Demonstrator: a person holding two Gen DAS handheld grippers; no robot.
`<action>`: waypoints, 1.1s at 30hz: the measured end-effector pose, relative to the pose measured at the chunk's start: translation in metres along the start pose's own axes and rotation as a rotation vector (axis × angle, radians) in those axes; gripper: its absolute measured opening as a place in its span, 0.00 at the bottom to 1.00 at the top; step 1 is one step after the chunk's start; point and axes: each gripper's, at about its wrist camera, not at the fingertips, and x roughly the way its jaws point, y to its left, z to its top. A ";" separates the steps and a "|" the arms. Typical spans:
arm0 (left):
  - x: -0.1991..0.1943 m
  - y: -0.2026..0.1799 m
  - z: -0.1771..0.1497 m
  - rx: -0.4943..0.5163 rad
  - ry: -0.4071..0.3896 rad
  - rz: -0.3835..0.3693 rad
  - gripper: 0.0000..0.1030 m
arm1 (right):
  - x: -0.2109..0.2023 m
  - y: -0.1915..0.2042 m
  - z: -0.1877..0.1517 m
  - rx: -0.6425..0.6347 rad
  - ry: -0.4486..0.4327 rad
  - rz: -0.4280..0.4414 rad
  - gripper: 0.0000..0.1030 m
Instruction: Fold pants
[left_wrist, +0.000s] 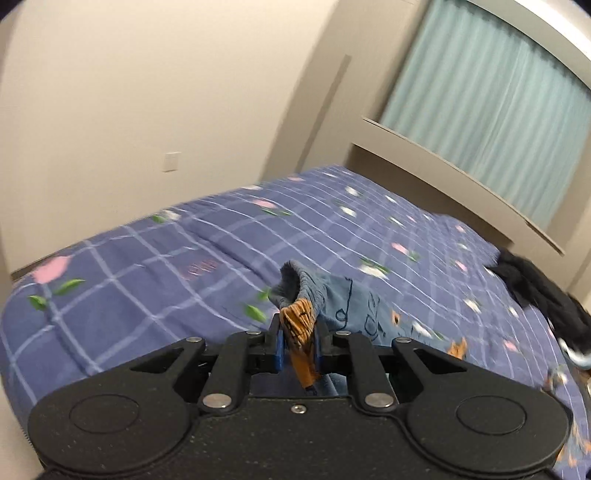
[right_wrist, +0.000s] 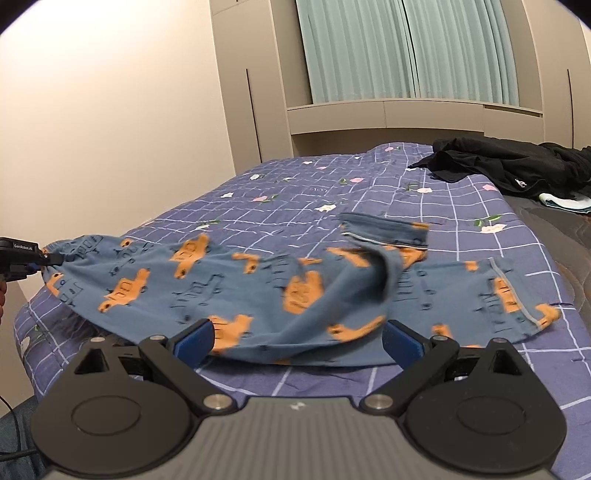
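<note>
Pants (right_wrist: 258, 295) — waistband pinched in left hand-held gripper (left_wrist: 298, 332).

far half of bed (right_wrist: 295, 192): bare quilt, open for a tool to pass
near half: pants (right_wrist: 258, 295) spread across it
right far corner: black clothes (right_wrist: 517, 166) in the way
left: wall (right_wrist: 110, 110) close beside the bed
</note>
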 end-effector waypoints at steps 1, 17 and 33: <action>0.000 0.005 0.001 -0.006 -0.007 0.014 0.15 | 0.000 0.001 0.000 -0.003 0.001 -0.001 0.97; 0.006 -0.011 -0.023 0.148 0.029 0.140 0.83 | 0.081 0.006 0.051 -0.124 0.046 -0.095 1.00; -0.023 -0.119 -0.055 0.369 -0.154 0.277 0.99 | 0.189 0.026 0.078 -0.317 0.172 -0.295 0.95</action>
